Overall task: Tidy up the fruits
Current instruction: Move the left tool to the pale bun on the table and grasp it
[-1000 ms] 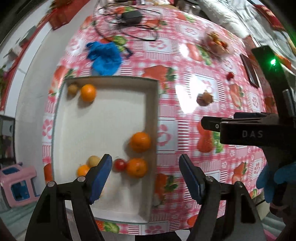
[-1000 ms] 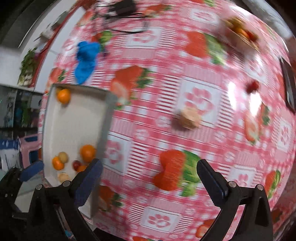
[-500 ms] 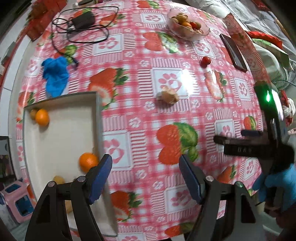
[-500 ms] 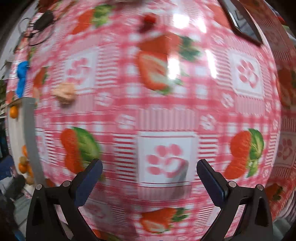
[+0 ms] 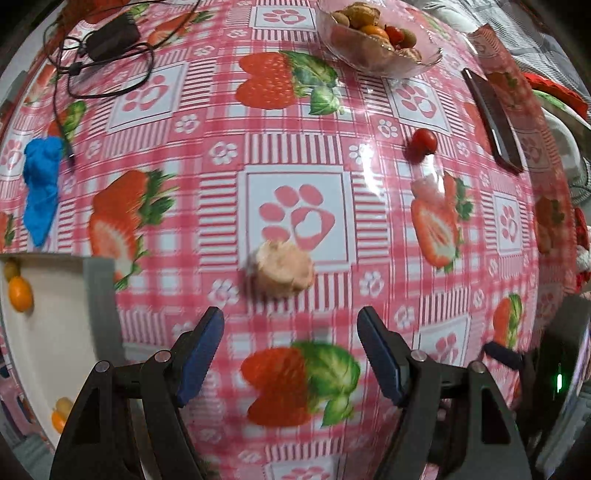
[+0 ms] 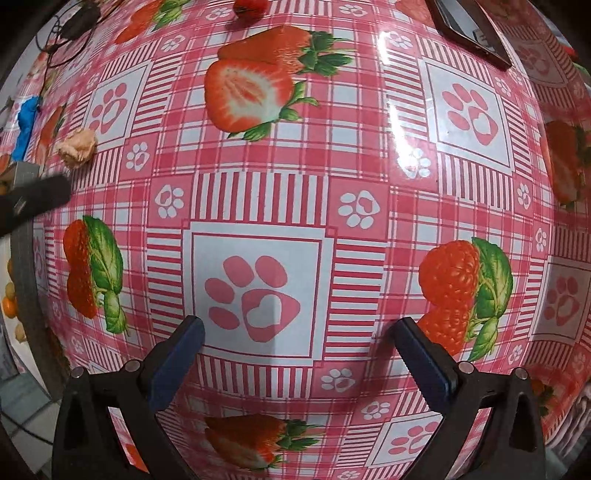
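A pale beige lumpy fruit lies on the strawberry tablecloth just ahead of my left gripper, which is open and empty. It also shows in the right wrist view at far left. A small red fruit lies farther right. A white tray at left holds oranges and small yellow fruits. A glass bowl of mixed fruits stands at the far edge. My right gripper is open and empty over bare tablecloth.
A blue cloth lies beyond the tray. A black charger with cables is at the far left. A dark phone lies at the right, also in the right wrist view.
My left gripper has moved right from over the tray toward the beige fruit. My right gripper has swung right and lower over the tablecloth. Both stayed open.
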{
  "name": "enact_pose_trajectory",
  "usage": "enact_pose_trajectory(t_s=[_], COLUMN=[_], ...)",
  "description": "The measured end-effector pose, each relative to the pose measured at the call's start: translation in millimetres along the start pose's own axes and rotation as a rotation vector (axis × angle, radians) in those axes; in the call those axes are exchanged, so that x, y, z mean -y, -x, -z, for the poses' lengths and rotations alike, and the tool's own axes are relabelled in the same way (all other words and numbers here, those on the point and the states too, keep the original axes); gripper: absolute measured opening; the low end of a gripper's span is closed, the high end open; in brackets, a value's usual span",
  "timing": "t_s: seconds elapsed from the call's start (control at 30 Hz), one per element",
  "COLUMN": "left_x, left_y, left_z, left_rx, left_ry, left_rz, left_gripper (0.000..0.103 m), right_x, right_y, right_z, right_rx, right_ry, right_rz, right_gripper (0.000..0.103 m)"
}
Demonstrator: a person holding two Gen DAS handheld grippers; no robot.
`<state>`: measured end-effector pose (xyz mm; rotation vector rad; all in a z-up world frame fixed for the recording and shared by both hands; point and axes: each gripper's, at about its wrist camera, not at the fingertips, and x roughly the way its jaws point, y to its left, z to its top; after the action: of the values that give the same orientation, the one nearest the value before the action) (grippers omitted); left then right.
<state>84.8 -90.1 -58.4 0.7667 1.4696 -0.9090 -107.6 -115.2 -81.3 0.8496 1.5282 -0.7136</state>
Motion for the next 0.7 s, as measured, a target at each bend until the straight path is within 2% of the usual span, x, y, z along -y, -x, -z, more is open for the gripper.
enact_pose_trajectory(t_s=[0.1, 0.4, 0.53, 0.6, 0.7], left_x=[5.6, 30.9, 34.1, 36.5, 30.7], left_y=[-8.2, -20.5, -20.8, -20.0, -19.7], left_z=[-9.7, -13.9, -15.5, -16.2, -14.3], left_rx=[0.005, 0.018, 0.021, 0.023, 0.029], left_ry=[0.016, -0.043, -0.041, -0.051, -0.06], left_rz=[-0.006, -0.081, -0.075, -0.08, -0.084], left_gripper=[0.078, 0.072, 0.071, 0.071, 0.071], right_x=[-26.0, -32.0, -33.2, -30.1, -17.1], right_y=[-1.7, 5.0, 1.9, 1.4, 8.8], right_z=[11.6, 28.9, 28.5, 23.4, 17.9], right_rx=[0.003, 0.036, -0.001, -0.025, -0.007], right_ry=[0.022, 0.032, 0.029, 0.019, -0.048], right_rz=[0.01, 0.02, 0.018, 0.002, -0.072], right_gripper=[0.103, 0.103, 0.103, 0.103, 0.103])
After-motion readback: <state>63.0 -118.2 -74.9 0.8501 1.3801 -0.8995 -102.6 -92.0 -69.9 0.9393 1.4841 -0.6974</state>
